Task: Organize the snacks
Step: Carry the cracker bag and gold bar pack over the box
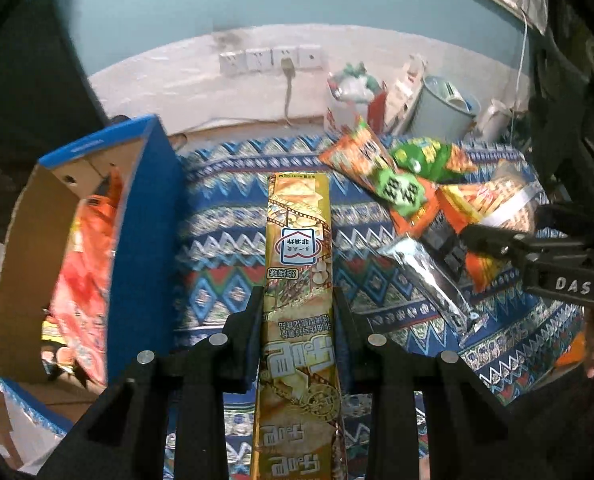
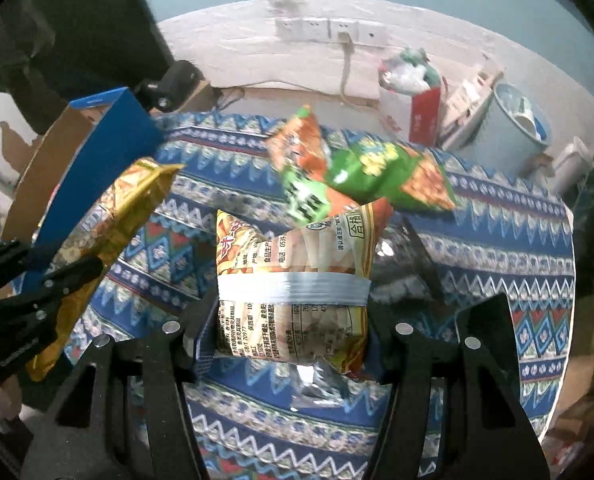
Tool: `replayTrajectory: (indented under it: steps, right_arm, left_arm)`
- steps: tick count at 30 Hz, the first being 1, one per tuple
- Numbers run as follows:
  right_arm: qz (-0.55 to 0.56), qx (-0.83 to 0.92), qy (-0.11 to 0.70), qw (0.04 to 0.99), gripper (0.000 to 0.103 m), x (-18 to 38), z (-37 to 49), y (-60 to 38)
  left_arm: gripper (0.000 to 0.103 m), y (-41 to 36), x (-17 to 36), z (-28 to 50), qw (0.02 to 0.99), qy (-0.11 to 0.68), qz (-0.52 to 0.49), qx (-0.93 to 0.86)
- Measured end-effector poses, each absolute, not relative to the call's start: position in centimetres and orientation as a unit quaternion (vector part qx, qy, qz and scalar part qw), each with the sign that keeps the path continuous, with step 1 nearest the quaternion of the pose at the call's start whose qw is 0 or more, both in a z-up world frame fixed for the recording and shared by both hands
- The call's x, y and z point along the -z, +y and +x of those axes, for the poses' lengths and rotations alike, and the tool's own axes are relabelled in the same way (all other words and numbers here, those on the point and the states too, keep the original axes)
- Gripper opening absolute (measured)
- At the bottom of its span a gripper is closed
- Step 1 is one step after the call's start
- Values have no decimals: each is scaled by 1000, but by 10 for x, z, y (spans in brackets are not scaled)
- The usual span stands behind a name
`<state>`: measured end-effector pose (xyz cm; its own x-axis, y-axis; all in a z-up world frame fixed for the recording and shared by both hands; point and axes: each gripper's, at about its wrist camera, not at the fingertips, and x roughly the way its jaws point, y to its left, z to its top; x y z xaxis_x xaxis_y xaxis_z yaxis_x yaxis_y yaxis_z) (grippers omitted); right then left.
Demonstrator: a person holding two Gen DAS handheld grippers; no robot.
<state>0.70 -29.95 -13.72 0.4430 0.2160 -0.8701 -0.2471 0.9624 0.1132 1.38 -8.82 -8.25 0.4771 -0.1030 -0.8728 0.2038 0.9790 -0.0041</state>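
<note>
My left gripper point(image 1: 297, 300) is shut on a long gold snack pack point(image 1: 299, 240), which sticks out forward above the patterned tablecloth point(image 1: 225, 240). To its left stands an open blue cardboard box point(image 1: 145, 216) with orange and red snack bags point(image 1: 85, 256) inside. My right gripper point(image 2: 291, 320) is shut on a bundle of snack bags bound with clear tape point(image 2: 293, 256), held above the cloth. The right wrist view shows the left gripper point(image 2: 91, 266) with the gold snack pack point(image 2: 125, 208) next to the blue cardboard box point(image 2: 109, 140). The right gripper point(image 1: 467, 236) shows at the right of the left wrist view.
Green and orange snack bags point(image 2: 357, 168) lie piled at the back of the table, and a silver packet point(image 1: 429, 276) lies near the right gripper. A red and white carton point(image 2: 425, 112), a pale blue bucket point(image 2: 517, 124) and wall sockets point(image 2: 329, 30) stand behind. The table's edge point(image 2: 565, 320) curves down the right.
</note>
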Motion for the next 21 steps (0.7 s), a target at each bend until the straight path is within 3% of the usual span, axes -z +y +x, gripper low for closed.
replayTrajectory:
  steps: [21]
  right_arm:
    - [-39, -221, 470, 854, 59, 94, 25, -185]
  left_arm:
    - [31, 27, 23, 8, 903, 429, 14, 10]
